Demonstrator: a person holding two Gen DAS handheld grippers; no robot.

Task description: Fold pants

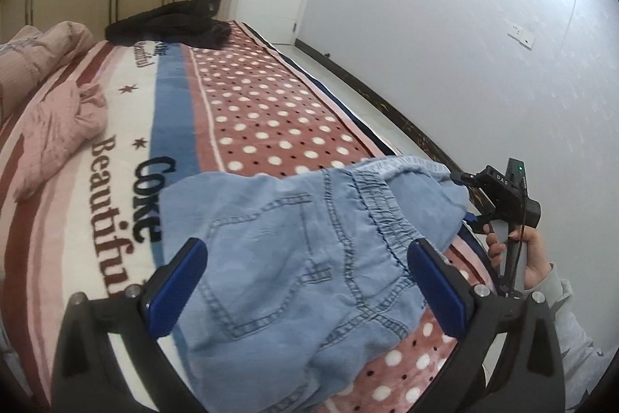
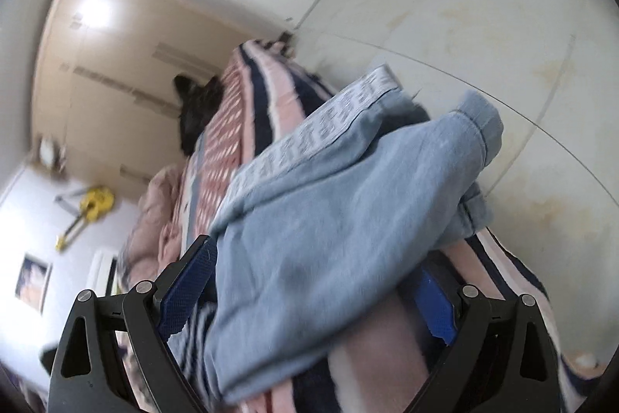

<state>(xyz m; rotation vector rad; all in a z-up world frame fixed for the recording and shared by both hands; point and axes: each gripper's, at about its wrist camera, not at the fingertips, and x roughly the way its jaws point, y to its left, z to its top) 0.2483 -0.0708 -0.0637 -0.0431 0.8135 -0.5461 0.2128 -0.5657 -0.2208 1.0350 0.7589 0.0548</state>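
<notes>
The left gripper [image 1: 305, 281] has its jaws spread wide, the blue textured pads clear of the cloth. The pants [image 1: 309, 258] lie below and between them, not pinched. They are light blue denim, soft and creased, with darker double stitching around a back pocket and a gathered elastic waistband running toward the far right.

In the right wrist view the right gripper [image 2: 309, 289] also has its jaws apart. A blurred fold of the pants [image 2: 329, 211] passes between them, covering most of the right pad; whether either pad presses on it I cannot tell. A white patterned band runs along the cloth's upper edge, and a hemmed cuff sticks out at the right.

The pants rest on a bed [image 1: 263, 111] near its right edge, on a fleecy blanket with white dots on dusty red, a blue stripe and black lettering. A crumpled pink quilt [image 1: 58, 126] lies to the left, a dark garment [image 1: 174, 22] at the far end. A hand [image 1: 526, 254] holds the right gripper's black handle beside the bed.
</notes>
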